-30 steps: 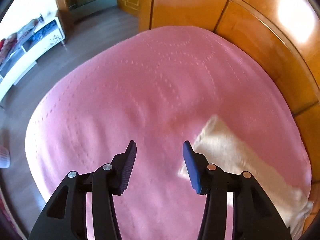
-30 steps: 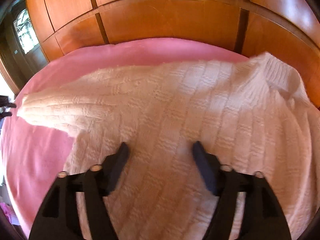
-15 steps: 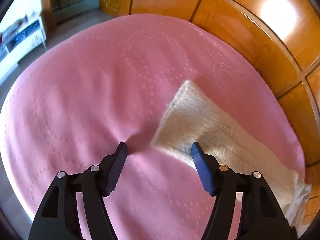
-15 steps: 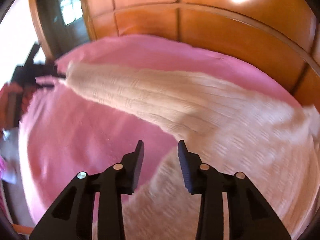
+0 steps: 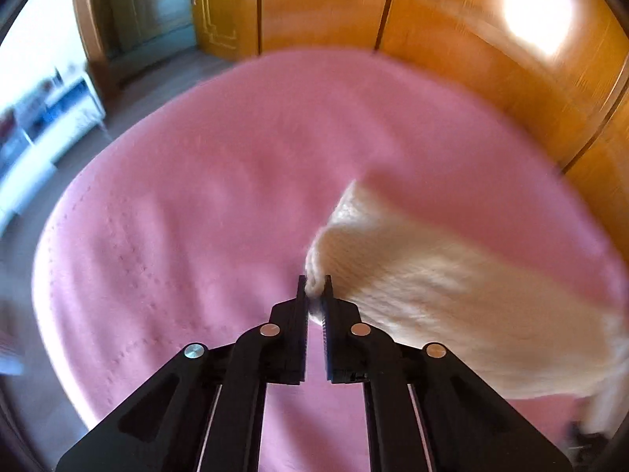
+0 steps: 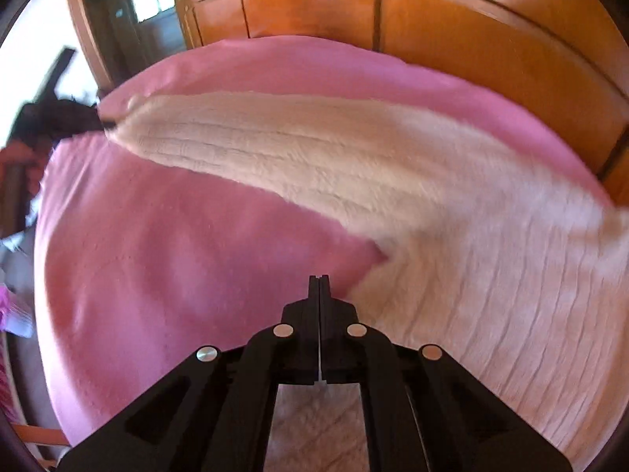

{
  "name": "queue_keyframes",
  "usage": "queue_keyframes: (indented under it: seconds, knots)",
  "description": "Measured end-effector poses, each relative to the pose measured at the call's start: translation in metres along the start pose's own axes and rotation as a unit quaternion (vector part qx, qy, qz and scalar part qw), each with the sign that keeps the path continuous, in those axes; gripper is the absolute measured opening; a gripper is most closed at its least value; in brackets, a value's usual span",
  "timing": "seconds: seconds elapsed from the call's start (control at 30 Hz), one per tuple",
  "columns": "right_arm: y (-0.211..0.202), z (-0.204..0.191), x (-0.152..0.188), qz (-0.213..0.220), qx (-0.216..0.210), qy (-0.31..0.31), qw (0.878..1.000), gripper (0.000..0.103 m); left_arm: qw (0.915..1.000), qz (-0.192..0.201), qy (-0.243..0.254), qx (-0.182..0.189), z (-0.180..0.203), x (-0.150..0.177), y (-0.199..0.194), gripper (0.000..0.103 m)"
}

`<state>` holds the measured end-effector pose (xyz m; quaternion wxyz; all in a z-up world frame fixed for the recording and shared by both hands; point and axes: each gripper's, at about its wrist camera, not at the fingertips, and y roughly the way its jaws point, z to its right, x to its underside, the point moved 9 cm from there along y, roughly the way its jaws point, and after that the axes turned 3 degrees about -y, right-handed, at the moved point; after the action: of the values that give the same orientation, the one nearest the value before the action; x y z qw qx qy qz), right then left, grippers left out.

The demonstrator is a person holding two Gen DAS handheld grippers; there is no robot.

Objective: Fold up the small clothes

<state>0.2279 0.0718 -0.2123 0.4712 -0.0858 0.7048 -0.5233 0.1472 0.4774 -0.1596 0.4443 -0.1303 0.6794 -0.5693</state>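
The left tongs are pinching the cuff end of the cream knit sweater, with a nub of the wool showing between the two pads. The sleeve is running from that grip back toward the right edge of the left wrist view, lying over the pink bedspread, and much of this view is smeared by motion blur.

In the right wrist view the right tongs are pressed together at the edge of the sweater, right where the cream fabric is meeting the bedspread. The pads are sitting flush against each other, and whether any wool is caught between them cannot be told. The body of the sweater is spreading out to the right of and below these tongs, while its long sleeve is stretching away to the upper left across the bed, ending at the dark tip of the other tongs near the bed's far left edge.

Wooden panels are standing along the far side of the bed. A white shelf is sitting on the floor at the left of the left wrist view, blurred
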Motion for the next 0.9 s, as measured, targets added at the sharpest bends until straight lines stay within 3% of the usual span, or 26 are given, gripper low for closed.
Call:
queue_keyframes:
  seconds: [0.03, 0.07, 0.1, 0.13, 0.17, 0.2, 0.3, 0.47, 0.6, 0.67, 0.83, 0.9]
  knots:
    - [-0.002, 0.001, 0.004, -0.001, -0.005, 0.012, 1.0, 0.001, 0.9993, 0.01, 0.027, -0.025, 0.005, 0.003, 0.002, 0.009]
    - [-0.006, 0.001, 0.007, 0.003, -0.006, 0.023, 1.0, 0.002, 0.9983, 0.024, 0.038, -0.037, 0.008, 0.003, -0.002, 0.019]
    - [-0.011, 0.002, 0.007, 0.007, -0.006, 0.032, 0.999, 0.014, 0.9969, 0.032, 0.049, -0.053, 0.013, 0.004, -0.008, 0.039]
    - [-0.021, 0.004, 0.008, 0.017, -0.008, 0.045, 0.999, 0.025, 0.9968, 0.035, 0.046, -0.056, 0.014, 0.005, -0.014, 0.05]
    - [-0.031, 0.008, 0.009, 0.029, -0.003, 0.055, 0.998, 0.046, 0.9972, 0.043, 0.035, -0.05, 0.015, 0.006, -0.022, 0.061]
    - [-0.044, 0.012, 0.013, 0.042, 0.006, 0.064, 0.997, 0.05, 0.9978, 0.053, 0.021, -0.035, 0.019, 0.007, -0.03, 0.061]
    - [-0.086, 0.035, 0.038, 0.067, 0.028, 0.108, 0.991, 0.049, 0.9974, 0.065, 0.009, 0.03, 0.044, 0.022, -0.059, 0.061]
    - [-0.156, 0.086, 0.111, 0.085, 0.097, 0.183, 0.975, 0.05, 0.9837, 0.051, 0.07, 0.158, 0.126, 0.081, -0.104, 0.061]
    - [-0.223, 0.147, 0.207, 0.084, 0.177, 0.277, 0.941, 0.049, 0.9575, 0.021, 0.145, 0.249, 0.193, 0.153, -0.142, 0.061]
    - [-0.267, 0.18, 0.268, 0.085, 0.247, 0.321, 0.91, 0.049, 0.9471, 0.006, 0.171, 0.271, 0.219, 0.185, -0.151, 0.061]
    - [-0.325, 0.243, 0.373, 0.033, 0.398, 0.337, 0.853, 0.05, 0.9167, -0.038, 0.241, 0.316, 0.278, 0.265, -0.175, 0.061]
    - [-0.332, 0.262, 0.392, 0.019, 0.425, 0.336, 0.841, 0.05, 0.9053, -0.055, 0.26, 0.331, 0.293, 0.298, -0.182, 0.061]
